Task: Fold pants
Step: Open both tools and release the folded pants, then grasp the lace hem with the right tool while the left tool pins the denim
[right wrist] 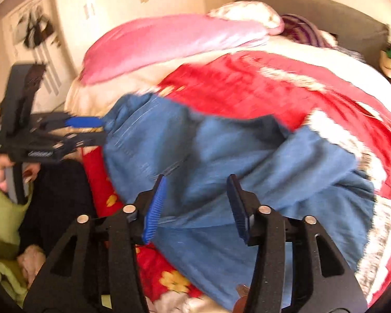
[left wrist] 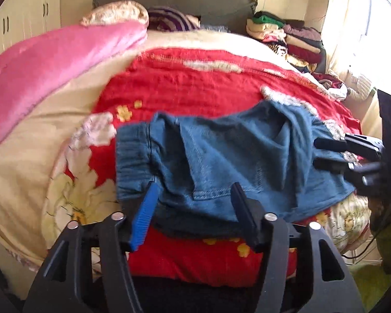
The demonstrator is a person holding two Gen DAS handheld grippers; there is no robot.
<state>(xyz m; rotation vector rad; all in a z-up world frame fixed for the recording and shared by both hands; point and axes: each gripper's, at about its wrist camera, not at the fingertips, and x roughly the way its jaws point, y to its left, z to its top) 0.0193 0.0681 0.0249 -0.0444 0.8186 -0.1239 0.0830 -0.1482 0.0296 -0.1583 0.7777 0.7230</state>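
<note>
Left tool (left wrist: 194,190): jaws stood apart, one pad blue and one dark, over the near edge of the folded blue denim pants (left wrist: 221,156); nothing was pinched between the pads.
Right tool (right wrist: 196,182): jaws likewise parted, hovering above the denim, with cloth showing in the gap but not gripped.
Pants: lay in a rumpled fold on the red floral quilt (left wrist: 195,83) covering the bed, elastic waistband toward the left tool's side, the other end beside the right tool.
Tools to each other: one at each end of the pants, well apart, each seen at the edge of the other's view.
Surroundings: a pink plush blanket (left wrist: 52,60) lay beyond the pants; stacked folded clothes (left wrist: 286,36) sat near the headboard.
</note>
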